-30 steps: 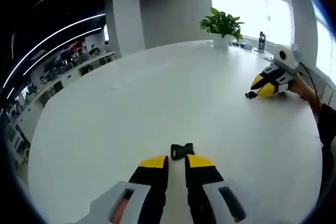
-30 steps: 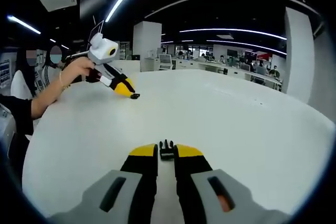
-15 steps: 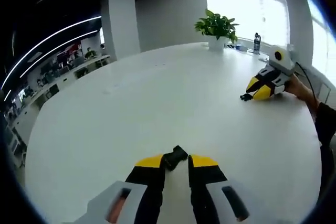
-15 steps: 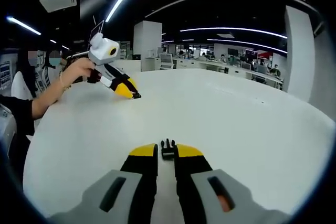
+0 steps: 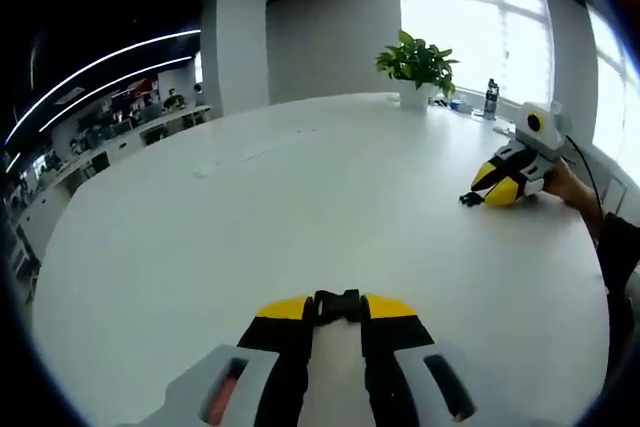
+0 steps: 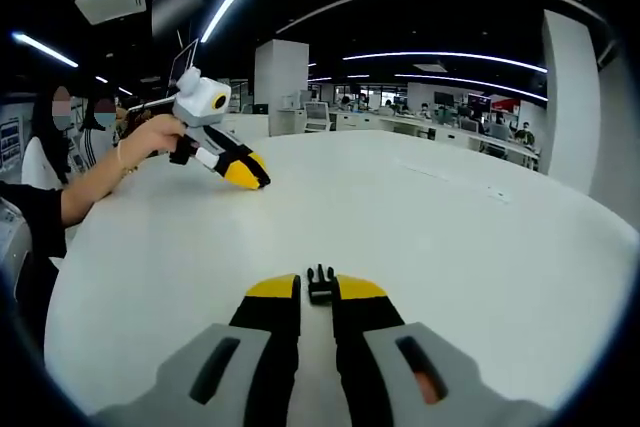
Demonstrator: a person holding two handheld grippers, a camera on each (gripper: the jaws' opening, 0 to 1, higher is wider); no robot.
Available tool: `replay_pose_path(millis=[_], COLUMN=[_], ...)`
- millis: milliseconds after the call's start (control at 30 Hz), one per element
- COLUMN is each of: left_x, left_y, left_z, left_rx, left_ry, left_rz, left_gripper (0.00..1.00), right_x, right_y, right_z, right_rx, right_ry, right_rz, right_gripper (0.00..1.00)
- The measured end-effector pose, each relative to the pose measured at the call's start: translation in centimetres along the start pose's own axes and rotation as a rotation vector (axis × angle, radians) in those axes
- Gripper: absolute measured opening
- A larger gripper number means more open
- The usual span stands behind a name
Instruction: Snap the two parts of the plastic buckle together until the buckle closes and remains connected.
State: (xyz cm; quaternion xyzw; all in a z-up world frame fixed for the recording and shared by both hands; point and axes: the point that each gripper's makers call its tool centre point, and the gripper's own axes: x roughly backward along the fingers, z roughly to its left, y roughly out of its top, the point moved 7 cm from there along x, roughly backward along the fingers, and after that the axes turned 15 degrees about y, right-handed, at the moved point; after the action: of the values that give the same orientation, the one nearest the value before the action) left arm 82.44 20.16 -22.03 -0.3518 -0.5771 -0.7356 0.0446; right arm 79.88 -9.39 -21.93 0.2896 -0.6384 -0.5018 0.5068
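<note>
Holding one buckle half crosswise between the yellow tips of my left tool, jaws narrow and closed onto it; its long axis runs left to right across the jaw gap, and from this angle I cannot tell which end is the mating one. In the right gripper view, the pronged half sits at the tips of my right tool, prongs pointing away from me toward the far side of the white worktop. Jaws there are also narrow and flank the part, but I cannot say for certain whether they pinch it or it merely rests on the worktop between them. Relation that matters: the two halves are well apart. From the left gripper view, my right tool lies far off to the right, tips down at the worktop; from the right gripper view, my left tool lies far off to the left. Judgement: neither tool is nearer to a meeting point, so both must travel inward, and the crosswise half must be turned until its opening faces the prongs in line. A potted plant stands on the far side, clear of the path.
</note>
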Motion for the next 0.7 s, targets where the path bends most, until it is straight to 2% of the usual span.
replay_pose_path(millis=[133,200,267,333,567,700], left_x=[0.8,1.1,1.1,1.1,1.6,1.6], left_y=[0.4,0.4,0.3,0.0,0.3,0.0], left_z=[0.0,0.0,0.4,0.4,1.7,1.8], left_rx=[0.017,0.009,-0.019,-0.027,-0.02,-0.019], left_ry=[-0.016,0.001,0.039,0.051,0.092,0.052], left_rz=[-0.019,-0.029,-0.013,-0.002,0.0,0.015], left_gripper=[0.18,0.18,0.18,0.18,0.18,0.18], right_x=[0.0,0.0,0.0,0.0,0.0,-0.1], right_y=[0.0,0.0,-0.1,-0.1,-0.1,-0.1], right_z=[0.1,0.2,0.1,0.1,0.1,0.1], right_rx=[0.003,0.002,0.0,-0.001,0.001,0.001], right_ry=[0.002,0.002,0.001,0.001,0.002,0.002], right_rz=[-0.002,-0.002,0.001,0.001,0.001,0.003], right_gripper=[0.13,0.13,0.13,0.13,0.13,0.13])
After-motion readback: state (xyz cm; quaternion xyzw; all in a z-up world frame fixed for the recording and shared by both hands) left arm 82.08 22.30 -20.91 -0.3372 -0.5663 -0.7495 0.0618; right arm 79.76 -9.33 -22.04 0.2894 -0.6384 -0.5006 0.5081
